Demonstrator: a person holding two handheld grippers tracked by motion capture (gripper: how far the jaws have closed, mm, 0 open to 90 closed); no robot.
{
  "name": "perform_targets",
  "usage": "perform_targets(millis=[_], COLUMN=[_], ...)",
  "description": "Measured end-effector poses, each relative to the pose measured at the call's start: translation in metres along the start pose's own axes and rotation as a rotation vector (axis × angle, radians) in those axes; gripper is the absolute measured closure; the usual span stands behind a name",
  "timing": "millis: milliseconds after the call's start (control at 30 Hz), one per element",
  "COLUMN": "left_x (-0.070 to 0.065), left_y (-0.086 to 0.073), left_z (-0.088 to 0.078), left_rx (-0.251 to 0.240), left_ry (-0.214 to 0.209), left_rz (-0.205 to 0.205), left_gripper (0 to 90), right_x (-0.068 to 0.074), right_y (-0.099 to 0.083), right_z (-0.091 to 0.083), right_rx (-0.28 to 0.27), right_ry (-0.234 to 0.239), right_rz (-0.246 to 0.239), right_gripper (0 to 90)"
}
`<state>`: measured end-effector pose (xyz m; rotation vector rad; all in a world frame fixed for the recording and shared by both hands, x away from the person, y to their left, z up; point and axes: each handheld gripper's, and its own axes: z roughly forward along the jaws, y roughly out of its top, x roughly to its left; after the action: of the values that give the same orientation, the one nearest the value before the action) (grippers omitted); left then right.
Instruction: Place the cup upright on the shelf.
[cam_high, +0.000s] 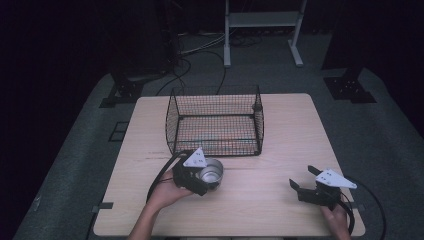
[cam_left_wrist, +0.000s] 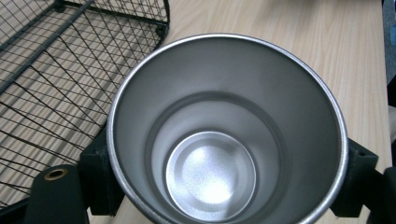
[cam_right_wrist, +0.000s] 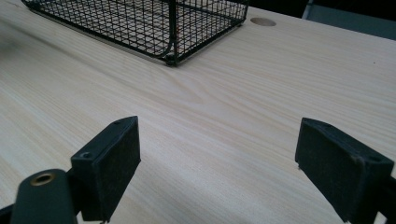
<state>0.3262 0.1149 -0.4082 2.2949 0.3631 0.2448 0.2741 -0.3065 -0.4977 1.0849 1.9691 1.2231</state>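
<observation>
We hold the steel cup (cam_high: 210, 173) clamped in our left gripper (cam_high: 204, 181), just in front of the wire basket (cam_high: 216, 121), its mouth up and long axis tilted toward the camera. Our right gripper (cam_high: 303, 179) rests with its jaws spread apart, nothing between them.

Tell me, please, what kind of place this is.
Probably a lab or recording studio, not a home: a lone table on grey carpet, dark surroundings, cables across the floor, and stand bases beside the table.

high view is dim, dark at its edges; gripper views are brighter, with glare inside the steel cup (cam_left_wrist: 210, 172).
</observation>
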Motion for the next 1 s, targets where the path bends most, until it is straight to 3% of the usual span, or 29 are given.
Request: perform_targets(millis=[500, 1000], left_x=[0.022, 0.040], left_y=[0.028, 0.048], left_z=[-0.022, -0.040], left_rx=[-0.012, -0.019], left_ry=[-0.025, -0.023], left_rz=[-0.007, -0.003], left_gripper=[17.7, 17.7], right_x=[-0.001, -0.001], right_y=[0.000, 0.000], right_z=[0.000, 0.000], right_rx=[-0.003, -0.005], right_ry=[0.004, 0.007], right_rz=[0.004, 0.005], right_gripper=[13.4, 13.4])
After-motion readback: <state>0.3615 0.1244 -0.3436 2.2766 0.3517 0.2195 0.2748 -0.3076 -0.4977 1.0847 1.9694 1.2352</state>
